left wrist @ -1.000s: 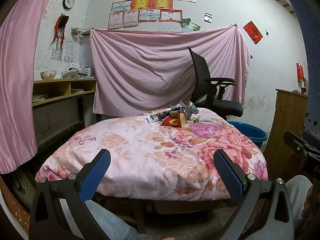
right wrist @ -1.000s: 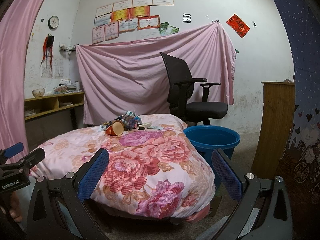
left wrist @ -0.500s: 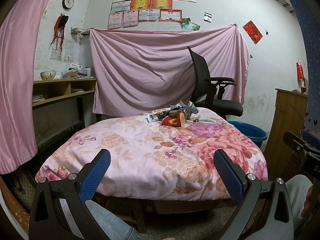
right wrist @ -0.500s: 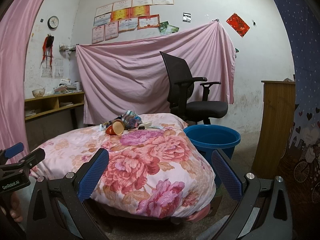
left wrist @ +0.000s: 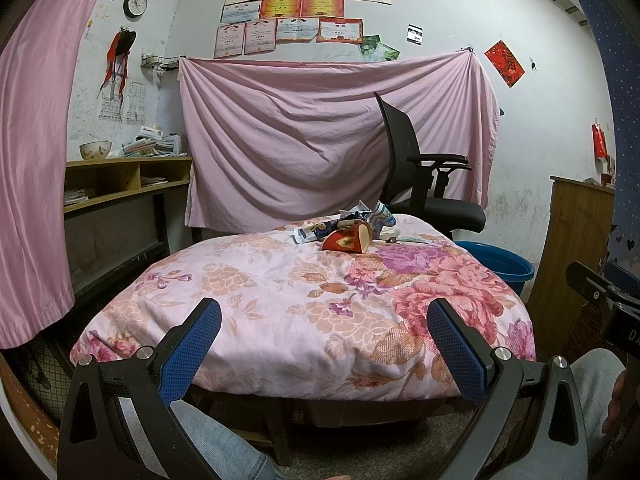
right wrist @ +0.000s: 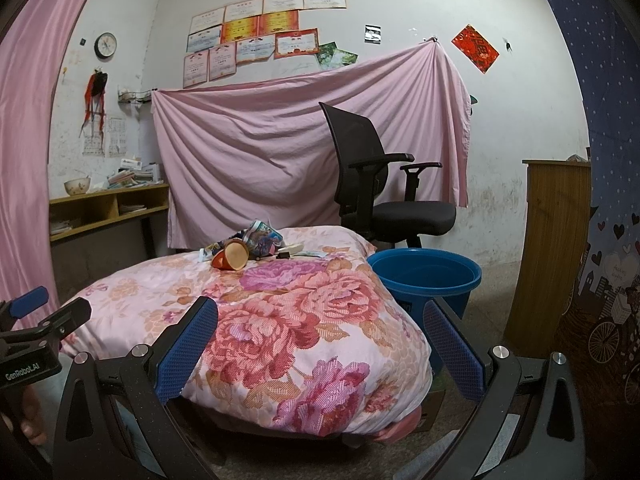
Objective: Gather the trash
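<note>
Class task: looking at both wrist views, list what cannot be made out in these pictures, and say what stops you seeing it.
- Crumpled wrappers: the tipped red paper cup hides part of the pile in both views; print too small.
- Round blue plastic tub: contents hidden by its rim; in the left view the floral quilt hides most of it.
- Wall certificates: text too small.

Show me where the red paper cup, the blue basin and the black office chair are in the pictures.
red paper cup [left wrist: 347, 241]: left wrist view, on its red side wall.
blue basin [right wrist: 428, 283]: right wrist view, on its front rim.
black office chair [right wrist: 412, 213]: right wrist view, on the seat cushion.
</note>
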### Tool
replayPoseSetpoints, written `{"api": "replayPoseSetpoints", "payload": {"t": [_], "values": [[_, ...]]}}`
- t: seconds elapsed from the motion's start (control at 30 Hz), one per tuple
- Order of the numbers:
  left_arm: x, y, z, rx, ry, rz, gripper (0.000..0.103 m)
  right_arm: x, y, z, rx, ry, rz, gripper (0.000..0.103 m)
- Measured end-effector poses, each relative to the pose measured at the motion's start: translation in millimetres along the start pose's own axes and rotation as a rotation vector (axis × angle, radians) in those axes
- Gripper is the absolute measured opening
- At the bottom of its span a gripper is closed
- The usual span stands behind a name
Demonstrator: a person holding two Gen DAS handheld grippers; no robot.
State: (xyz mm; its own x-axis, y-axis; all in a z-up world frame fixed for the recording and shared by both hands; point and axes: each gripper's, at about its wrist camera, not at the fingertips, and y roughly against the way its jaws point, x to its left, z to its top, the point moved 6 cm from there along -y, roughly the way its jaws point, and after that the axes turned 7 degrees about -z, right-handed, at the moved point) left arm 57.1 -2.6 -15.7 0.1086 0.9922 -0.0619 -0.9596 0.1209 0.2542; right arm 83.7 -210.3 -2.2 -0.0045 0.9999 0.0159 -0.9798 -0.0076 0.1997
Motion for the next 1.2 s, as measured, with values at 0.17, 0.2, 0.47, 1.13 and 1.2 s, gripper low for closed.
{"api": "replayPoseSetpoints", "payload": {"t": [0.17, 0.2, 0.47, 1.13, 1.2], "values": [[0, 0, 0, 0.000, 0.000, 0.000, 0.101, -1, 0, 0, 0.000, 0.000, 0.001, 0.103], [0, 0, 0, 0.000, 0.000, 0.000, 0.101, -1, 0, 0, 0.001, 0.000, 0.000, 0.103], [0, 0, 0, 0.001, -0.001, 0.000, 0.101, 0, 0, 0, 0.002, -0.001, 0.001, 0.103], [9, -91, 59, -0.030, 0.013, -0.027, 0.101, 2, -69, 47, -0.040, 0.039, 0.042, 0.103], [11, -114, 62, -0.009, 0.011, -0.039, 0.101, 2, -89, 54, -0.039, 0.064, 0.043, 0.103]]}}
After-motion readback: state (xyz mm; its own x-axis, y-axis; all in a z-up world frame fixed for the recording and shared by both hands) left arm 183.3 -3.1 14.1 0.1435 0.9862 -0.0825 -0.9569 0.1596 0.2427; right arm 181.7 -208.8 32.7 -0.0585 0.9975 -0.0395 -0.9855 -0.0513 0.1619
